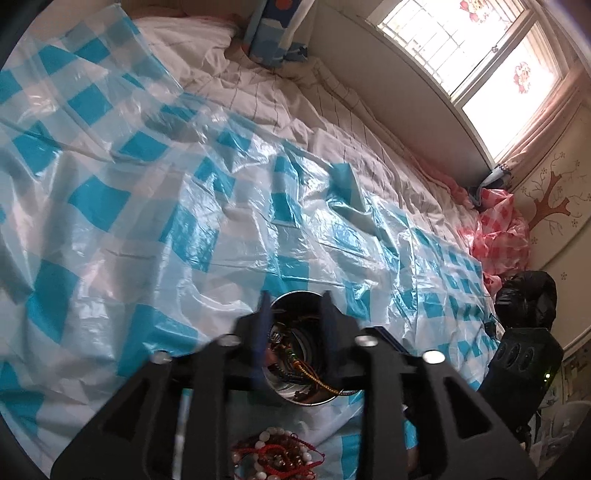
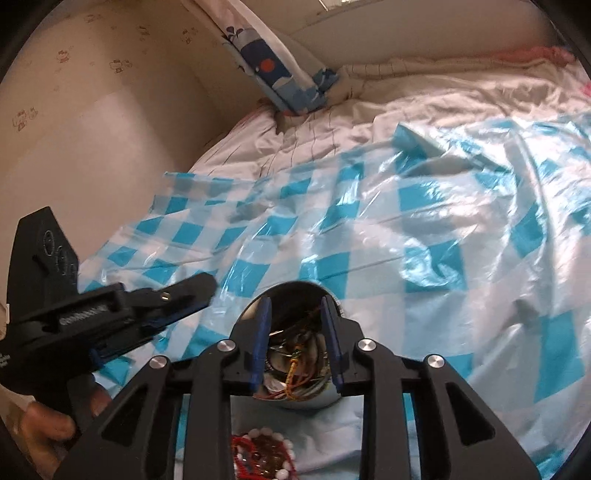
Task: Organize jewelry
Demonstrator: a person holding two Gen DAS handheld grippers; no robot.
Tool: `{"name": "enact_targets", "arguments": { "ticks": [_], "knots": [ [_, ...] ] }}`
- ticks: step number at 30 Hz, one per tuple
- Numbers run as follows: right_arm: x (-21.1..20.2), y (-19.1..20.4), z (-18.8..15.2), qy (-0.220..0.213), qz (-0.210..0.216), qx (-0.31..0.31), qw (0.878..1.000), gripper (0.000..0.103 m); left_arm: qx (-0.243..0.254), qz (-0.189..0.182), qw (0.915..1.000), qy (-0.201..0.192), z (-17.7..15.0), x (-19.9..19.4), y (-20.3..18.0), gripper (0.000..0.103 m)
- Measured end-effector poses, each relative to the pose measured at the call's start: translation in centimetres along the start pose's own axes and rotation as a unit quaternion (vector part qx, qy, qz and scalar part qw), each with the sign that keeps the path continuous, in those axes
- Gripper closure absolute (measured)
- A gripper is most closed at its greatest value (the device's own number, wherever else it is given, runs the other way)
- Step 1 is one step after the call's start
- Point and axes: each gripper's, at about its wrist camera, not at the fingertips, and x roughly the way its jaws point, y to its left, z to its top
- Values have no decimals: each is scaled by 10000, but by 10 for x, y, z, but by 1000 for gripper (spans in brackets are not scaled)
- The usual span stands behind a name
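Observation:
A shiny steel bowl holding tangled cords and chains sits on a blue-and-white checked plastic sheet spread over a bed. My left gripper is open above the bowl, holding nothing. A pile of red cord and white and brown bead bracelets lies just in front of the bowl. In the right wrist view my right gripper is open over the same bowl, with the bracelet pile below it. The left gripper shows at the left there.
A white quilt covers the bed beyond the sheet. A blue patterned pillow leans on the wall. A pink checked plastic bag and a black bag lie at the right bed edge under the window.

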Motion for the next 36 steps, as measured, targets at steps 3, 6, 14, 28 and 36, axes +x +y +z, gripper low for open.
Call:
{"name": "enact_targets", "arguments": {
  "ticks": [3, 6, 14, 28, 36],
  "knots": [
    [-5, -4, 0, -52, -163, 41, 9998, 67, 128, 158, 9998, -44, 1, -8, 2, 65],
    [-8, -9, 2, -97, -428, 93, 9990, 61, 104, 250, 9996, -90, 1, -16, 7, 58],
    [-16, -23, -11, 164, -668, 288, 9972, 63, -69, 390, 9991, -120, 3, -23, 22, 52],
    [-1, 6, -37, 484, -828, -135, 9953, 69, 52, 468, 9988, -123, 2, -24, 18, 48],
    [-10, 28, -41, 394, -838, -591, 9939, 94, 78, 445, 9989, -125, 1, -27, 18, 47]
  ]
}}
